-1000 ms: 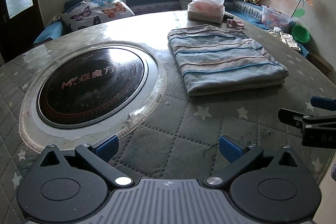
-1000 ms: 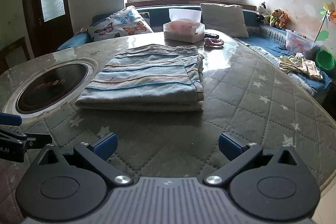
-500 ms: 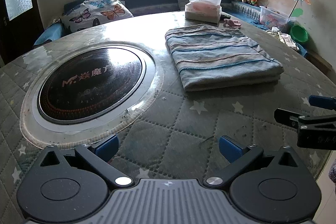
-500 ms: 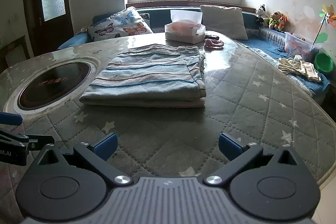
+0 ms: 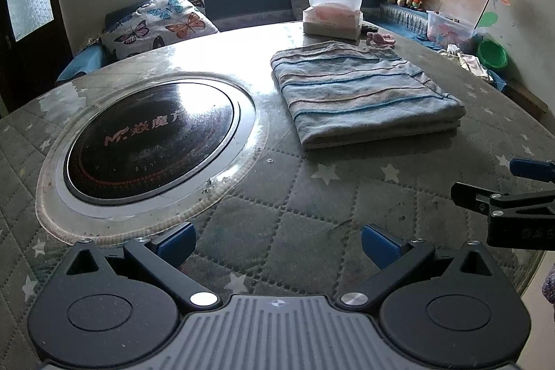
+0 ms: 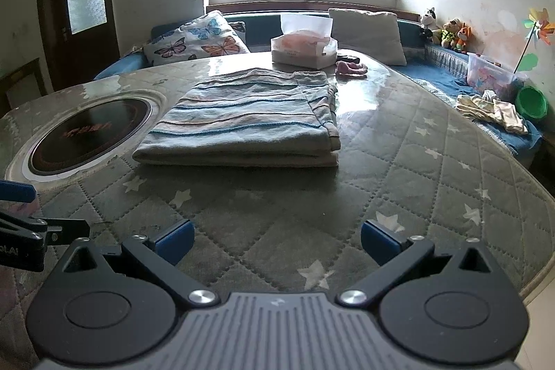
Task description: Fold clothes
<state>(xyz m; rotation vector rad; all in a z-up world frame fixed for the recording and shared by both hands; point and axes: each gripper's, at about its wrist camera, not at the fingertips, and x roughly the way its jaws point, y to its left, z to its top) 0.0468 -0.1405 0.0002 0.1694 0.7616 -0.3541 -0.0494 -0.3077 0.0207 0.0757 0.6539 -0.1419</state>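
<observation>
Both tools spread wide and empty: left gripper (image 5: pixel 277 240) and right gripper (image 6: pixel 276 240) hover above the table's (image 6: pixel 399 169) near edge, touching nothing. The folded striped cloth (image 6: pixel 249 117) lies flat mid-table, beside the round cooktop (image 5: pixel 149 141).

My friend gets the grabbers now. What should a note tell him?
Left gripper: open, empty, above the quilted table.
Right gripper: open, empty, beside the left one.
The striped cloth lies folded flat on the table, beside the round black cooktop, with the tissue box behind it. Neither gripper touches it.
Done: this cloth looks folded.
Left: maybe the loose pale clothes on the bench, if they count.
</observation>
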